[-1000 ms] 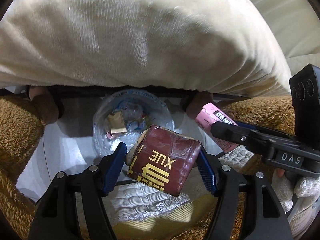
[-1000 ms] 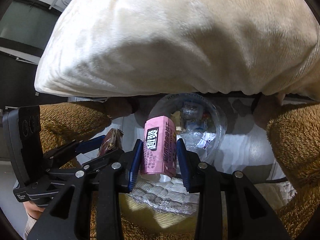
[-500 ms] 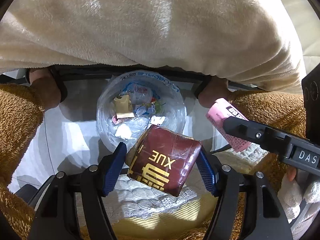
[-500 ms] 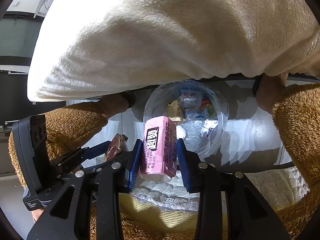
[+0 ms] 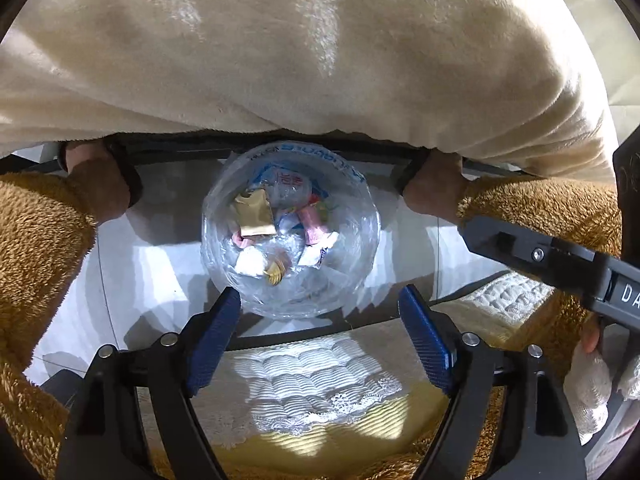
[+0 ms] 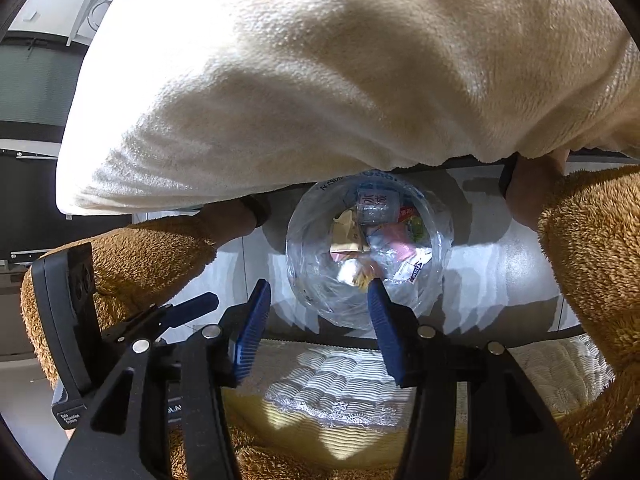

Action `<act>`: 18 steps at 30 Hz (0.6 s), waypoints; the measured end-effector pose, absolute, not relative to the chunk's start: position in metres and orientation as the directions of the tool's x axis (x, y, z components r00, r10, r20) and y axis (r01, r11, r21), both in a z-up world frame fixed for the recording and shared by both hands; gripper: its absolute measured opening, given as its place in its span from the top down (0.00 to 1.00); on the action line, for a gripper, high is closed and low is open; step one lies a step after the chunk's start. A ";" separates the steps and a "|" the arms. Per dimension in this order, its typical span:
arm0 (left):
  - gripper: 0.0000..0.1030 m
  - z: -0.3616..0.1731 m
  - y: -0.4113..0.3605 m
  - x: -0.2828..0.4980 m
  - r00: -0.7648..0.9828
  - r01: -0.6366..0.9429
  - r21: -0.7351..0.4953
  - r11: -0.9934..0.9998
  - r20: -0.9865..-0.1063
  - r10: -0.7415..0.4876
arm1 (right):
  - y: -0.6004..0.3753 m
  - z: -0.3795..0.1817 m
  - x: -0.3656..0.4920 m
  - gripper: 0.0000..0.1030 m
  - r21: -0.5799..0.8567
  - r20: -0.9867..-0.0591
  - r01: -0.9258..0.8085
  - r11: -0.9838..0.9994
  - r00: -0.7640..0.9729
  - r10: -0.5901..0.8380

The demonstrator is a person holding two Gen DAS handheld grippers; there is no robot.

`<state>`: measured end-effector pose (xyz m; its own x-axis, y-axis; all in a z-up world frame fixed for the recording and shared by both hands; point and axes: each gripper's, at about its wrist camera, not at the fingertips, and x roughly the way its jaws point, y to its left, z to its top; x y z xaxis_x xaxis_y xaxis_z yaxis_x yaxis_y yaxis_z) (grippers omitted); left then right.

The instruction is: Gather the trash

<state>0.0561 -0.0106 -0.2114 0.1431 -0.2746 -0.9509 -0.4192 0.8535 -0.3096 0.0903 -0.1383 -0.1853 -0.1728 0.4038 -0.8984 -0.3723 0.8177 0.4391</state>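
A clear plastic trash bag (image 5: pixel 352 236) hangs open below me, holding wrappers, a tan packet (image 5: pixel 254 216) and a pink carton (image 5: pixel 312 226). My left gripper (image 5: pixel 320 320) is open and empty just above the bag's near rim. In the right wrist view the same bag (image 6: pixel 432 240) lies ahead, with the pink carton (image 6: pixel 396 246) inside. My right gripper (image 6: pixel 320 308) is open and empty above its near edge. The dark red box is not visible.
A large cream plush pillow (image 5: pixel 300 52) fills the upper view. Brown fuzzy sleeves (image 5: pixel 36 248) and bare hands (image 5: pixel 432 192) flank the bag. A white quilted cloth (image 5: pixel 320 384) on a yellow cushion lies below the grippers. The right gripper's body (image 5: pixel 560 264) crosses the right side.
Both grippers opened. The dark red box left my left gripper and the pink carton left my right gripper; the carton now lies in the bag.
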 end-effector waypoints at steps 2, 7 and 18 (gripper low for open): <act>0.22 -0.210 -0.010 0.056 0.150 -0.416 -0.316 0.853 -0.949 -0.279 | -0.139 -0.184 0.090 0.51 0.438 -0.899 -0.378 0.815 -0.165 0.406; 0.22 -0.197 -0.013 0.056 0.192 -0.385 -0.307 0.870 -0.949 -0.250 | -0.141 -0.177 0.088 0.51 0.438 -0.897 -0.396 0.807 -0.137 0.420; 0.22 -0.134 -0.016 0.039 0.422 -0.270 -0.328 0.905 -0.885 -0.194 | -0.160 -0.116 0.066 0.51 0.427 -0.840 -0.523 0.738 0.071 0.537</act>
